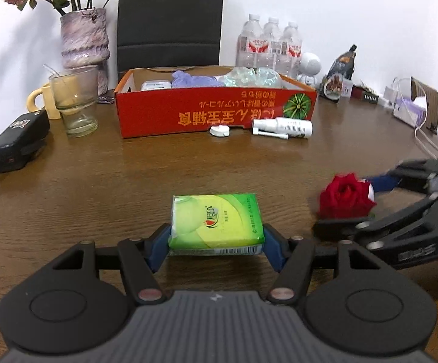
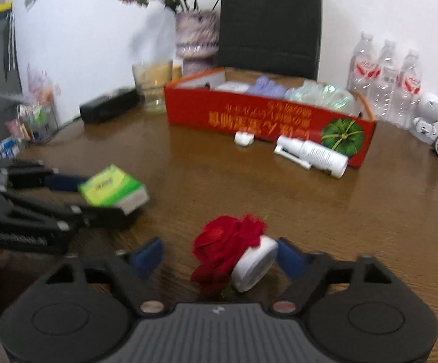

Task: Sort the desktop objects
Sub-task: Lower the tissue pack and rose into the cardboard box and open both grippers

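Left gripper (image 1: pixel 217 243): blue pads clamped on both short ends of the green tissue pack (image 1: pixel 215 222), at 6 o'clock of the wooden table (image 1: pixel 128 178).
Right gripper (image 2: pixel 219 255): jaws spread; right pad touches the white base of the red rose (image 2: pixel 228 248), left pad stands clear.
Red box (image 1: pixel 215 112): 12 o'clock, far side.
White spray bottle (image 1: pixel 285 127): lying against the box front.
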A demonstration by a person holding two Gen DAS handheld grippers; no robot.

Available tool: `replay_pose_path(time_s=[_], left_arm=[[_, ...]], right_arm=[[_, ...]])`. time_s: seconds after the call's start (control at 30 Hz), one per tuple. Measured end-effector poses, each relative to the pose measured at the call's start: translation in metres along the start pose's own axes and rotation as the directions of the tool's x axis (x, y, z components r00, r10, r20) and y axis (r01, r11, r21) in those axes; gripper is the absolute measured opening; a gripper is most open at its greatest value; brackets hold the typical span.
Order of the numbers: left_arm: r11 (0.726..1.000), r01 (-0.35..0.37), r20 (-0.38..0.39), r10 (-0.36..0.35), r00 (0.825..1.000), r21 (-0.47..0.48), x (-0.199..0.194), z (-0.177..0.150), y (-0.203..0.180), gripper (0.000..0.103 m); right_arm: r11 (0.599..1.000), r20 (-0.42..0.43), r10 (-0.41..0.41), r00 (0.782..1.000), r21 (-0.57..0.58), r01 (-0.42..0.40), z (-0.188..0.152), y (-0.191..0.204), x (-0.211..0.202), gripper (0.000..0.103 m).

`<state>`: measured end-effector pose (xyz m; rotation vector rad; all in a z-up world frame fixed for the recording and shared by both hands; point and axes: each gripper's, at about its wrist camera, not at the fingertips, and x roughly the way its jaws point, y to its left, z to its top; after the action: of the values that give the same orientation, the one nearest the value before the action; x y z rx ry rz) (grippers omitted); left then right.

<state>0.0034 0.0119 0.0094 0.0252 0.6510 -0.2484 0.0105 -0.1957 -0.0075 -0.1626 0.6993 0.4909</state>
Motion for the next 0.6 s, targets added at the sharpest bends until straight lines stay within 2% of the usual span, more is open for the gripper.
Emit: replay_pose_path(time_s=[0.03, 0.13, 0.33, 0.47, 0.53, 0.6], left_arm=[[1.000, 0.002, 0.004, -0.002, 1.000, -0.006, -0.001, 0.001, 0.001, 0.064], [1.000, -0.003, 0.028, 0.003, 1.000, -0.010, -0.006, 0.003, 0.000, 0.064], [1.000, 0.010, 0.123, -0.011, 0.992, 0.009, -0.029, 0.033, -0.005, 0.064], [0.999, 0.042, 0.204, -0.039, 0.978, -0.014, -0.045, 0.087, 0.008, 0.063], [0.998, 0.058, 0.217, -0.048, 0.975, -0.039, -0.050, 0.119, 0.017, 0.063], [0.995, 0.082, 0.214, -0.067, 0.975, -0.058, -0.055, 0.154, 0.025, 0.063]], right_arm=[[1.000, -0.008, 0.002, 1.000, 0.004, -0.002, 0.000, 0.000, 0.002, 0.054], [0.999, 0.005, 0.029, 1.000, 0.044, -0.029, -0.003, -0.005, -0.003, 0.053], [0.997, 0.095, -0.011, 0.995, 0.072, 0.004, 0.007, -0.008, -0.038, 0.051], [0.996, 0.217, -0.071, 0.973, 0.071, 0.057, 0.049, -0.021, -0.068, 0.051], [0.988, 0.248, -0.135, 0.959, 0.109, 0.111, 0.077, -0.032, -0.076, 0.051], [0.976, 0.263, -0.172, 0.949, 0.176, 0.128, 0.112, -0.046, -0.089, 0.051]])
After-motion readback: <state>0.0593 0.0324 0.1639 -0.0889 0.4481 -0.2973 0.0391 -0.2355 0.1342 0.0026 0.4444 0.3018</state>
